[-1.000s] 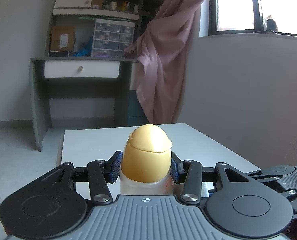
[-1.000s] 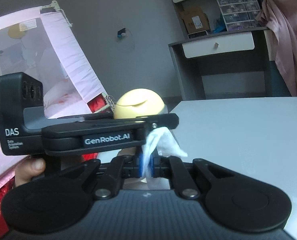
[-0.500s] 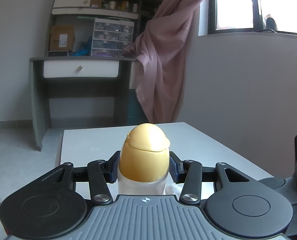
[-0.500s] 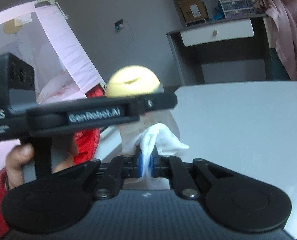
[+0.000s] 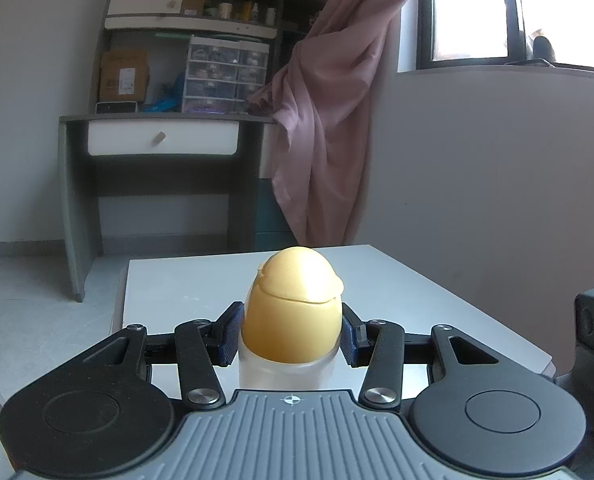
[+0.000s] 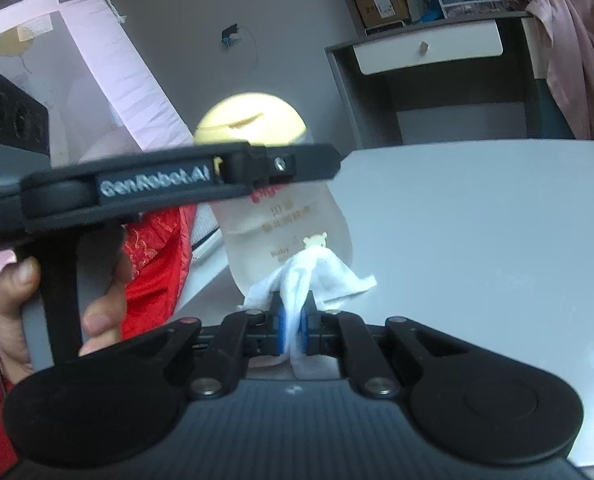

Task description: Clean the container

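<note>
Bottle [image 5: 291, 320] clamped upright between left gripper [image 5: 291, 334] fingers.
Right gripper [image 6: 293, 328] pinching tissue [image 6: 309, 276], pressed against bottle's lower front.

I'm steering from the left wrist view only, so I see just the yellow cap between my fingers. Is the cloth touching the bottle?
Observer: Yes, the white tissue pinched in the right gripper meets the bottle low on its printed front.
Operator: What's on that front?
Observer: Red lettering and a small bear picture.
Operator: Is the bottle resting on the table?
Observer: Cannot tell; the tissue and right gripper hide its base.
</note>
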A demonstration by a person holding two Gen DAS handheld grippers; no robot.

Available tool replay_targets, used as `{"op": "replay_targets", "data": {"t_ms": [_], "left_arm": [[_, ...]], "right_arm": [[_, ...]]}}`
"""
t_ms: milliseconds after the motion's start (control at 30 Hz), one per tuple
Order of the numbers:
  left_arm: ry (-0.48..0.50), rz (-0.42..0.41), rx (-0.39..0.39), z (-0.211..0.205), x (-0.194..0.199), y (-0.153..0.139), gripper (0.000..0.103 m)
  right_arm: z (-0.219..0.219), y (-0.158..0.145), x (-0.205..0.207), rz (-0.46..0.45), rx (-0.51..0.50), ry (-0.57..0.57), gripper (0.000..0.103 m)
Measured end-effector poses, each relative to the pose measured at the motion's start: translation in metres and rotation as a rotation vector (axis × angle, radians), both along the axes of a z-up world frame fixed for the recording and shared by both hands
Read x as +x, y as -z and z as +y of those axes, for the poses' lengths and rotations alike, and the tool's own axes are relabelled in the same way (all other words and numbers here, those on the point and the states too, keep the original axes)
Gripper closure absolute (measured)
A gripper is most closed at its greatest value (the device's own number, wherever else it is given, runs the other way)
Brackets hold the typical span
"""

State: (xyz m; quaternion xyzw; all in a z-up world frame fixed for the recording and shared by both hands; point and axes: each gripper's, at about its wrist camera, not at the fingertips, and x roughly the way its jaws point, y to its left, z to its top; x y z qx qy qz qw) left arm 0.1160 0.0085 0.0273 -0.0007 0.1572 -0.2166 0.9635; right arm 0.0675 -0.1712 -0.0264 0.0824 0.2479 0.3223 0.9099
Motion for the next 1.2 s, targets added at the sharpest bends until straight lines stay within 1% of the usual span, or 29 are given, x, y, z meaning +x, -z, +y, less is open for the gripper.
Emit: {"op": "replay_targets", "data": {"t_ms": [167, 467, 767, 1200], "left_arm": [[-0.001, 0.001, 0.002, -0.004, 0.002, -0.002, 0.055], [0.0, 0.002, -0.004, -0.008, 0.004, -0.004, 0.055], [0.0, 0.004, 0.0, -0.008, 0.007, -0.004, 0.055], [-0.003, 0.0, 0.003, -0.009, 0.002, -0.003, 0.055]], "right_arm": [[-0.002, -0.016, -0.008, -0.051, 0.02, -0.003, 0.095], [-0.001, -0.029, -0.014, -0.117, 0.063, -0.017, 0.095], [0.002, -0.02, -0.011, -0.09, 0.055, -0.029, 0.095], [0.003, 0.009, 0.001, 0.017, 0.022, -0.017, 0.096]]}}
